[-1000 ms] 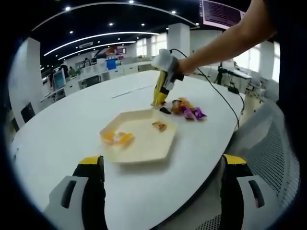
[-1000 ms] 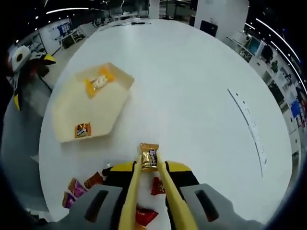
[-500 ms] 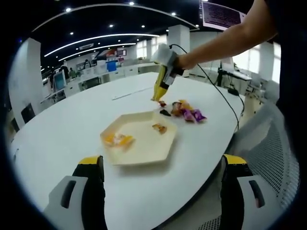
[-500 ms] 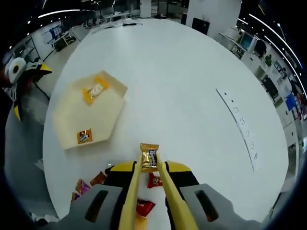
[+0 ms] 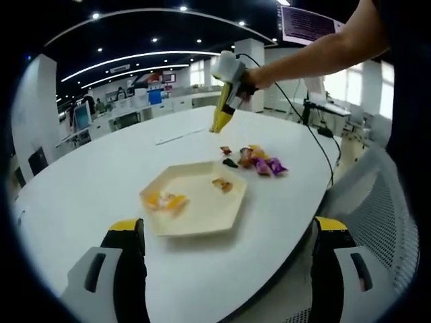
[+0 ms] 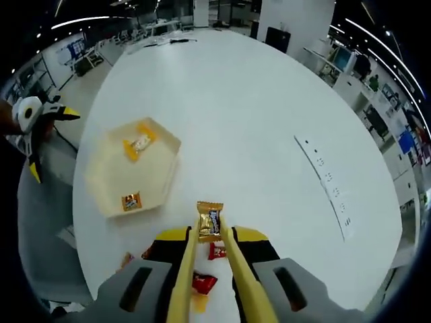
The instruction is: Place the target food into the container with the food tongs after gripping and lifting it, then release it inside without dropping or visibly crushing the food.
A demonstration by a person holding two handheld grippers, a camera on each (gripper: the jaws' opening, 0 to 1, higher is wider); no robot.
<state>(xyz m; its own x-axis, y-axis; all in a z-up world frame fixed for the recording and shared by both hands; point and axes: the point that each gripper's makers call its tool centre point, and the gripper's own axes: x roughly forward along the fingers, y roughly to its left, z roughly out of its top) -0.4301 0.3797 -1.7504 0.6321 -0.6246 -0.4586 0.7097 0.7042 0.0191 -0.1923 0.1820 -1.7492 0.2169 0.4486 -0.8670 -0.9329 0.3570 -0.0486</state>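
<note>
My right gripper point(image 6: 210, 237) is shut on yellow food tongs point(image 6: 183, 282), which pinch a gold-wrapped candy point(image 6: 209, 221) high above the white table. Down to the left lies a cream hexagonal tray point(image 6: 149, 176) holding an orange-wrapped candy point(image 6: 139, 142) and a small orange candy point(image 6: 132, 200). In the left gripper view a person's hand holds the right gripper point(image 5: 229, 94) in the air behind the tray point(image 5: 195, 205), tongs point(image 5: 221, 120) pointing down. My left gripper point(image 5: 227, 227) stands wide open and holds nothing, near the table's front edge.
Loose wrapped candies point(image 5: 257, 159) lie in a pile right of the tray; some of these candies point(image 6: 202, 282) sit under the tongs. A white strip point(image 6: 330, 195) lies across the table. A mesh chair point(image 5: 387, 202) stands at the right. The left gripper point(image 6: 48, 138) shows at the table's left edge.
The right gripper has risen with the gold candy held in the tongs, so the table looks farther below. The left gripper has stayed in place, open.
</note>
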